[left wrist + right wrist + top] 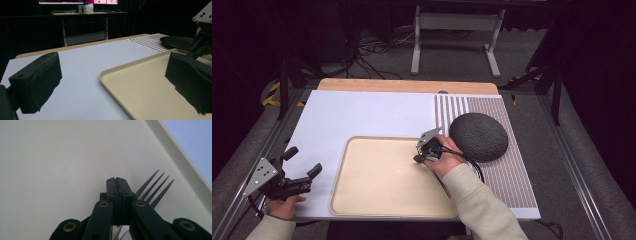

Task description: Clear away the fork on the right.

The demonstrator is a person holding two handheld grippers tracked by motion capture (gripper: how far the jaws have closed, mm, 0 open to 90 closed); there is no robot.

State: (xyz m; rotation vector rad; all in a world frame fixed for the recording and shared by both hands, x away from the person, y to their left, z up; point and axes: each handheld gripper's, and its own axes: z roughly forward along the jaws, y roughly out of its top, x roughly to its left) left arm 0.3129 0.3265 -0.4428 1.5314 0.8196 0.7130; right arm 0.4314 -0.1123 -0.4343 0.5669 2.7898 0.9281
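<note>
Fork (154, 188) sits low over the beige tray (362, 200), its tines poking out just right of the right claw (117, 180) in that claw's own view. The right claw's jaws are pressed tight together; a pale sliver shows below them, but whether they pinch the fork's handle I cannot tell, since the claw hides the handle. Judging by this, the step in hand is laying the fork on the tray or picking it up from there. The next move calls for a steady hand: either a gentle spreading of the jaws so the fork settles flat, or a straight lift without dragging the tines.

Left claw (301, 167) hangs wide apart with nothing between its jaws, just left of the tray's near corner.

A dark round domed thing (478, 136) lies just beyond the right claw on a striped mat (512, 180). White sheeting covers the table (362, 112); around it the room is dark, with cables and a metal stand on grey floor.
</note>
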